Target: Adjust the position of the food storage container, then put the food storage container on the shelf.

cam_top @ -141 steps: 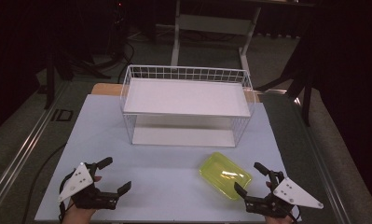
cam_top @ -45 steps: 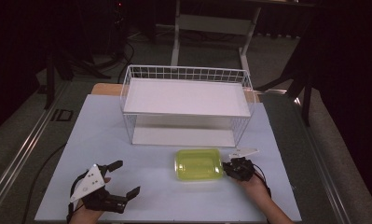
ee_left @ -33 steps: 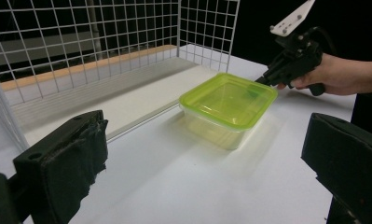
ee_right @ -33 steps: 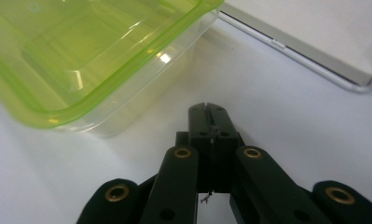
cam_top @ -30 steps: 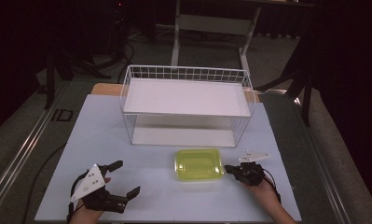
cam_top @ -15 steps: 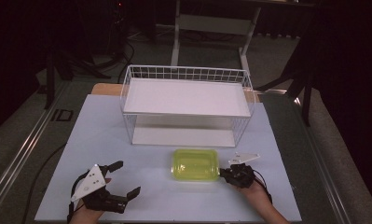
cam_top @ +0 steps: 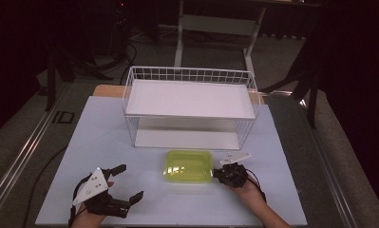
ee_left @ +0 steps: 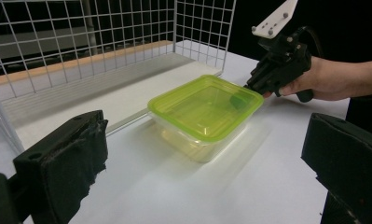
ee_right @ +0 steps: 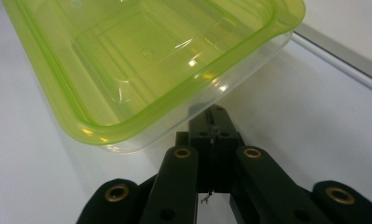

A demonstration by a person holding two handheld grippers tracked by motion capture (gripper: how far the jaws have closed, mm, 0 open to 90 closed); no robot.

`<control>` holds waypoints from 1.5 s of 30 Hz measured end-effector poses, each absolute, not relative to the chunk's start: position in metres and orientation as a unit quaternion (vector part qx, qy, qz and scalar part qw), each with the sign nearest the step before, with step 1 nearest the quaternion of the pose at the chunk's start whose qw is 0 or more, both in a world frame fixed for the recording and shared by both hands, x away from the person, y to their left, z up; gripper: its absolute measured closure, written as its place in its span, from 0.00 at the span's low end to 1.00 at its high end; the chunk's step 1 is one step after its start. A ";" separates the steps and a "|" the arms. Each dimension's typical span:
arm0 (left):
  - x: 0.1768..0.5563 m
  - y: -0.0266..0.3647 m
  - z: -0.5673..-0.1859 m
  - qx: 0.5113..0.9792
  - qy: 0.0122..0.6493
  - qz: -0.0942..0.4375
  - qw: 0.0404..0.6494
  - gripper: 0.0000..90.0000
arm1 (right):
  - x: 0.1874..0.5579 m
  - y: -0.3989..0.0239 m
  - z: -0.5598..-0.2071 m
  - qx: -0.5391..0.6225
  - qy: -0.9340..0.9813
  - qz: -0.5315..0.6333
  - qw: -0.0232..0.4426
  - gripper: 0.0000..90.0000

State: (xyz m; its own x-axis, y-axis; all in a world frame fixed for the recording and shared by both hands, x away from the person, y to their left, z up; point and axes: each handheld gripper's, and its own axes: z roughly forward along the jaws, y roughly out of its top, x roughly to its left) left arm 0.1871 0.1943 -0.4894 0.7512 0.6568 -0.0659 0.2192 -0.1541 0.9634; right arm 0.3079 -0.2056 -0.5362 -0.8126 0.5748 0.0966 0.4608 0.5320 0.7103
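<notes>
Grippers near, wire rack behind.
Left gripper (cam_top: 115,188) hangs wide open, right gripper (cam_top: 223,172) pinched closed against the lime-lidded plastic container (cam_top: 188,166) before the wire rack (cam_top: 189,107); probably light, slippery, grab the lid's rim.

Since our first picture, our right gripper (cam_top: 221,172) has crossed in from the table's right edge and closed against the right end of the green-lidded box (cam_top: 188,166), which we turned square and slid left toward the wire rack (cam_top: 189,107).
</notes>
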 end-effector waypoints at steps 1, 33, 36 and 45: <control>0.187 0.194 -0.489 0.736 0.297 0.190 0.578 0.01 | 0.309 -0.204 -0.536 0.296 0.872 0.383 0.072 1.00; 0.205 0.167 -0.466 0.756 0.248 0.156 0.585 0.01 | 0.272 -0.233 -0.473 0.277 0.832 0.463 0.127 0.15; 0.212 0.161 -0.465 0.756 0.239 0.146 0.592 0.01 | 0.272 -0.230 -0.469 0.278 0.836 0.452 0.141 0.19; 0.243 0.147 -0.467 0.753 0.269 0.100 0.593 0.01 | 0.278 -0.220 -0.464 0.299 0.820 0.466 0.143 0.21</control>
State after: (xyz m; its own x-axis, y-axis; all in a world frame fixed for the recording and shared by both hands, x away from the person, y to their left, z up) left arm 0.2434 0.1465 -0.4669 0.8357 0.5228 -0.1682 0.2861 -0.1529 0.9459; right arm 0.2785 -0.2204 -0.4645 -0.7801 0.6241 0.0440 0.3576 0.3871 0.8498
